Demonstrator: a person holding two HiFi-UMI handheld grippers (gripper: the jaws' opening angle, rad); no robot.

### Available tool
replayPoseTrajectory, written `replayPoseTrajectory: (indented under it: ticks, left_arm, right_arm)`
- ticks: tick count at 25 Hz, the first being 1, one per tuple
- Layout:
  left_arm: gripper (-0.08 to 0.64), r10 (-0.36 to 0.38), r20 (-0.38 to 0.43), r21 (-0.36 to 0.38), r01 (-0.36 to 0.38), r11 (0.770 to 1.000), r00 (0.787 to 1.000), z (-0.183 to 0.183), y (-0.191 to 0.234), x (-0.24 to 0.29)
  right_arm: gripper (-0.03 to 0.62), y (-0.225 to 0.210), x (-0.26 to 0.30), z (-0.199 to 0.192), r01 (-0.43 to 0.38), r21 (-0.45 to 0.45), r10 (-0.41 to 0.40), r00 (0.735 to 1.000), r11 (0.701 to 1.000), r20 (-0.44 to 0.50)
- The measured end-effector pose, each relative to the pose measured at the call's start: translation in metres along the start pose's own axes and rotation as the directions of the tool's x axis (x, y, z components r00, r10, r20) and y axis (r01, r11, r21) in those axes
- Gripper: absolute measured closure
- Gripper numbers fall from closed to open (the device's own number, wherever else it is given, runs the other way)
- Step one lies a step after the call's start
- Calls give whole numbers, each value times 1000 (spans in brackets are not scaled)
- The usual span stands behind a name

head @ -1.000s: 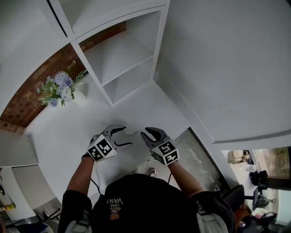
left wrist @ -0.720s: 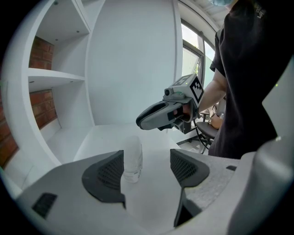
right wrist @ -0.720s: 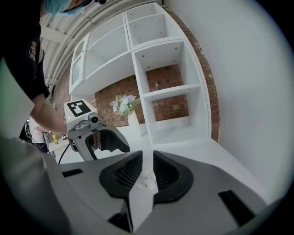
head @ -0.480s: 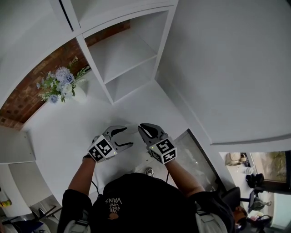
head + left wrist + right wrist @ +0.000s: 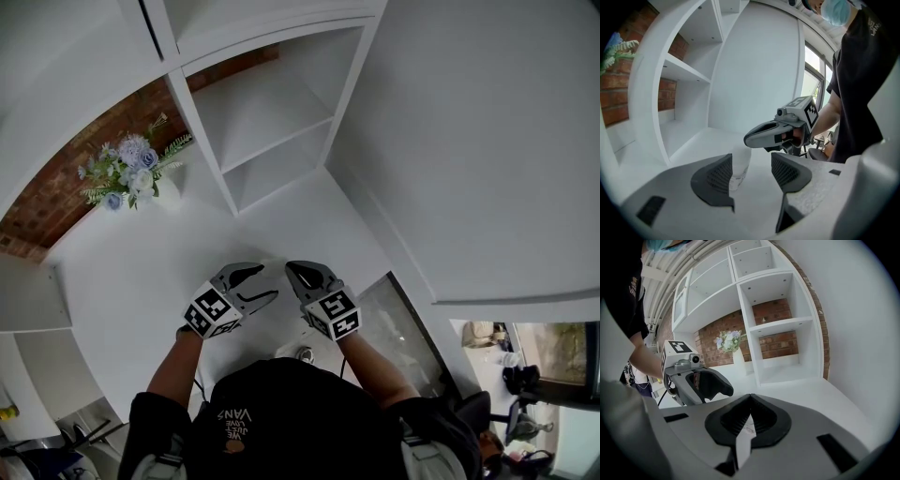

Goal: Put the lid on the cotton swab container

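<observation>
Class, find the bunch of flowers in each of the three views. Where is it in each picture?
Head view: flowers upper left, before the brick wall.
Left gripper view: flowers cut off at the top left edge.
Right gripper view: flowers left of centre, upper half.
Shared landmark: the brick wall behind them.

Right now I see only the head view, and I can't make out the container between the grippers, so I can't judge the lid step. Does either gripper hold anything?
Observer: The right gripper is shut on a thin white piece, seemingly the lid, seen edge-on.
Operator: And the left?
Observer: The left gripper is open. Its jaws have just been closing a little, and the container stands upright between them, not pressed.
</observation>
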State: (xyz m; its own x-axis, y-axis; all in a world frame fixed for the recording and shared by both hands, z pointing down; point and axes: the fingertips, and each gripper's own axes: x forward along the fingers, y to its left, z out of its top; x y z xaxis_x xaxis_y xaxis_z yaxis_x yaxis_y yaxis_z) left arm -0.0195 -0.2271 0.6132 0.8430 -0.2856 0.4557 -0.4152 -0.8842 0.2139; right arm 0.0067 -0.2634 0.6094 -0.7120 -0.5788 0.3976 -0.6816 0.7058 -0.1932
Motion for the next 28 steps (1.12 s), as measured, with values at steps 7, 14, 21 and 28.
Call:
replayPoseTrajectory:
  ticks: [7,14,21,28]
  left_arm:
    - [440,120,-5,-27,-120,992,993,-1,17,-1]
    - [523,186,21,-78,-184,980,982,0,28,-3]
    - [541,222,26,-83,-219,972,975,-1,30,-3]
    - [543,250,39,-103,-245,964,967,-2,30,-4]
  right_arm:
    - [592,-1,-1,-4,5,6,-5,1000,1000,-6]
    - [592,-2,0,-4,10,6,-10,1000,1000,2]
    - [592,-2,-1,-4,15,8,-15,1000,1000,11]
    - [592,-2,-1,-4,22,13,-22,1000,1000,17]
